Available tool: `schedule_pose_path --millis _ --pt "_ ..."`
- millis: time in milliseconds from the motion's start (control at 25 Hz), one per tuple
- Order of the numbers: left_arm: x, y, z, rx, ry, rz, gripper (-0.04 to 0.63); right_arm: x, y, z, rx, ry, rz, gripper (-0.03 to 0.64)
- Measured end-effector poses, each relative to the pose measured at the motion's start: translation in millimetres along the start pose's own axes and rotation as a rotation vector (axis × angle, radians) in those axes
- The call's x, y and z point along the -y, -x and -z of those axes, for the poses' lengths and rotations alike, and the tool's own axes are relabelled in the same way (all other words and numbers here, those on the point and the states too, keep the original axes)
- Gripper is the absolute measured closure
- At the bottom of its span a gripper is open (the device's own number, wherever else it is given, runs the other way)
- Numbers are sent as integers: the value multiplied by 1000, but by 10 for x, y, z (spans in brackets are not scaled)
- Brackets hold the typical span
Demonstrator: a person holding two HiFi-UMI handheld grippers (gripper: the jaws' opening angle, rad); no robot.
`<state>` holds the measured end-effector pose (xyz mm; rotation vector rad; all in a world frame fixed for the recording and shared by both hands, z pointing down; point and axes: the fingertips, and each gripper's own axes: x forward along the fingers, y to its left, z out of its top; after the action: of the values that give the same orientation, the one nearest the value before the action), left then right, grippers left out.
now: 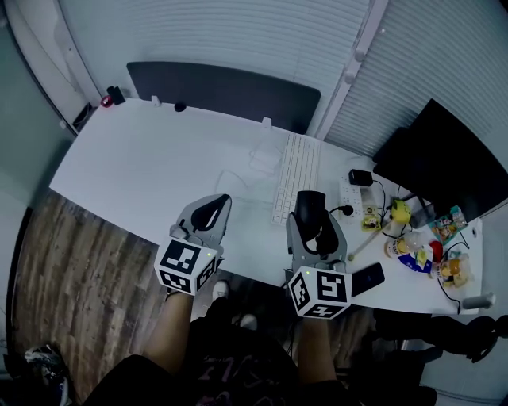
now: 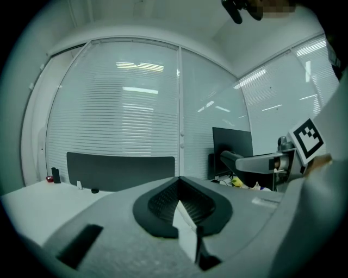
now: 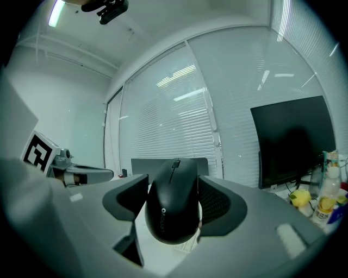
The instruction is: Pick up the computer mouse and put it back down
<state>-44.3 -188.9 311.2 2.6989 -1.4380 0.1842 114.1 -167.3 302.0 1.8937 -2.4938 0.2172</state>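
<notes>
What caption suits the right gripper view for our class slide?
The right claw grips a rounded black plastic computer mouse before white slatted blinds and a dark flat monitor.

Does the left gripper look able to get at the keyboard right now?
Probably yes: the left gripper is empty, jaws together, and nothing stands between it and the keyboard. It would need to open first.

Dim, bluish pictures — ceiling strip light [image 3: 54, 13] reflects as glare on the blinds [image 2: 140, 89] (both gripper views); fisheye edges bend and blacken, close foreground soft.
</notes>
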Motion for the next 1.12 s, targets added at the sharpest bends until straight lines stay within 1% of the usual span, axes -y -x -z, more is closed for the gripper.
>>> schedule_pose_path --millis 600,880,1120 --pt "117 251 -576 124 -69 -34 594 -63 252 -582 111 48 -28 319" --pt "157 333 -707 148 -91 -45 594 -90 331 -770 150 66 -34 319" --pt "125 360 -770 158 -103 -49 594 -109 329 -835 158 75 -37 319"
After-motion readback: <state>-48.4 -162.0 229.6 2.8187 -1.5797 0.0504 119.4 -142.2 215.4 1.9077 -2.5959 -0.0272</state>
